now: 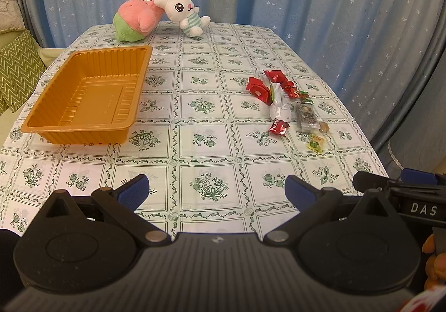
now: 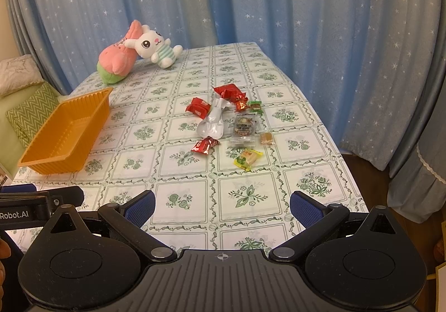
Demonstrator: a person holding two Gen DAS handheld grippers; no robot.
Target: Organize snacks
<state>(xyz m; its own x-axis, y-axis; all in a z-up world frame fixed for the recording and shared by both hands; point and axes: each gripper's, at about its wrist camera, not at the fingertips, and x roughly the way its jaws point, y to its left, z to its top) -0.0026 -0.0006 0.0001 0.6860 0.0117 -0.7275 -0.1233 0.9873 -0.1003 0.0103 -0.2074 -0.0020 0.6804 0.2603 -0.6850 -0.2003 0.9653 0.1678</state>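
Tray (image 1: 83,97) left on table (image 1: 206,116); snacks (image 1: 287,105) right; plush toys (image 1: 156,11) behind tray.

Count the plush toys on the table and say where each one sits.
2. The pink and green plush lies at the table's far left corner; the white rabbit plush leans against it, just to its right. None appears hidden.

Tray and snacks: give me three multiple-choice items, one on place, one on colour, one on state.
1. The snacks lie:
A. in the tray
B. on the tablecloth
C. on the plush toys

2. The tray is:
A. orange
B. blue
C. white

3. The right hand-held gripper is:
A. shut on a snack
B. shut, holding nothing
C. open

Answers: B, they lie scattered on the tablecloth apart from the tray; A, its walls and floor are orange; C, its fingers stand wide apart with nothing between them.
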